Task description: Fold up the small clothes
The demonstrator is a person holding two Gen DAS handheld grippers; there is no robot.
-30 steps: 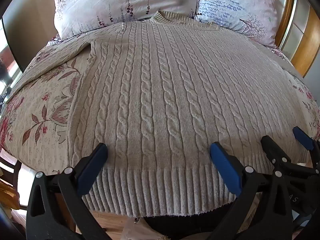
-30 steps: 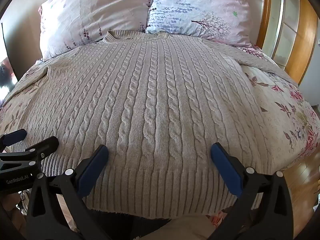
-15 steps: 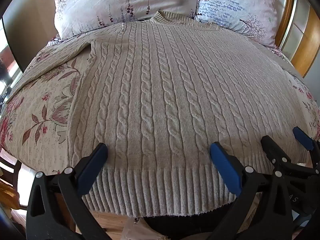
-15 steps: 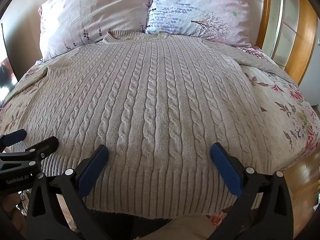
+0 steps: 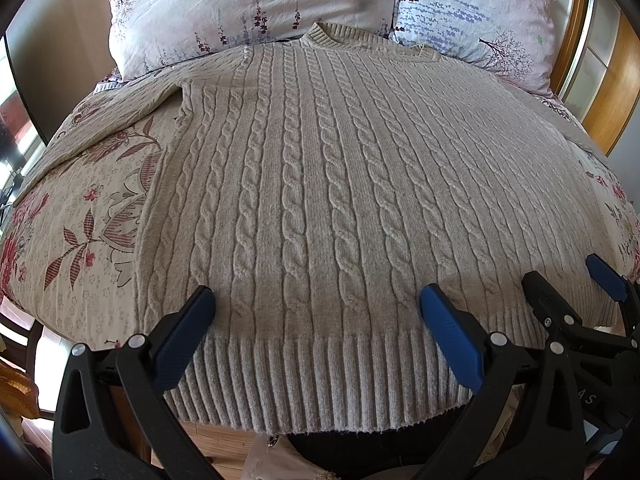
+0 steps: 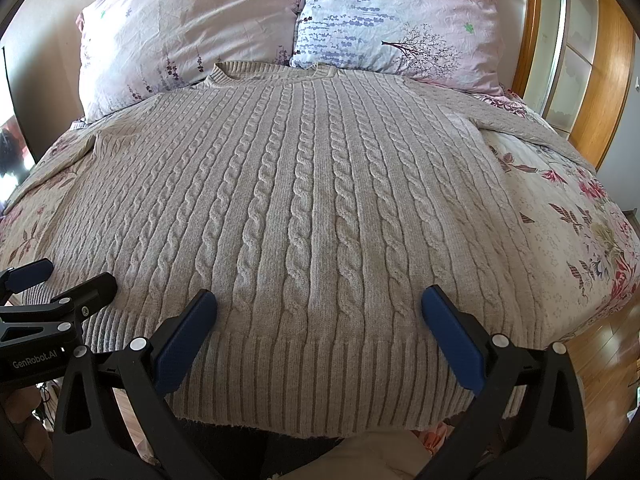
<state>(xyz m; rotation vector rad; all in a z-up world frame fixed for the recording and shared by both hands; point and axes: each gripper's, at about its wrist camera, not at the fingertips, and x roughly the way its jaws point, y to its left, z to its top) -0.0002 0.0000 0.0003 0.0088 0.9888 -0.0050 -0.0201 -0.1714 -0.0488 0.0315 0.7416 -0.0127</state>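
So both grippers are parked at the near edge of the bed, over the ribbed hem of the sweater (image 5: 320, 208). The left gripper (image 5: 316, 320) has its jaws spread wide with nothing between them, and the right gripper (image 6: 318, 320) is the same, wide open and empty, sitting just beside the left one. Both point straight ahead up the sweater, roughly level, held low over the hem.

Biggest worry imo: that hem (image 6: 320, 384) hangs a bit over the bed edge, and the knit looks thick and stretchy. Grab only the top layer and the back stays put, so the fold goes lumpy. Pinch too shallow on the ribbing and it probably slips out mid-lift. The two grippers are also close enough to bump if they go for the same spot.

Further up, the sweater lies flat, front up, on the floral bedspread (image 5: 92, 216), sleeves spread out to each side. The collar (image 6: 272, 70) ends right against the two pillows (image 6: 192, 24), so a fold thrown too far could land on them.
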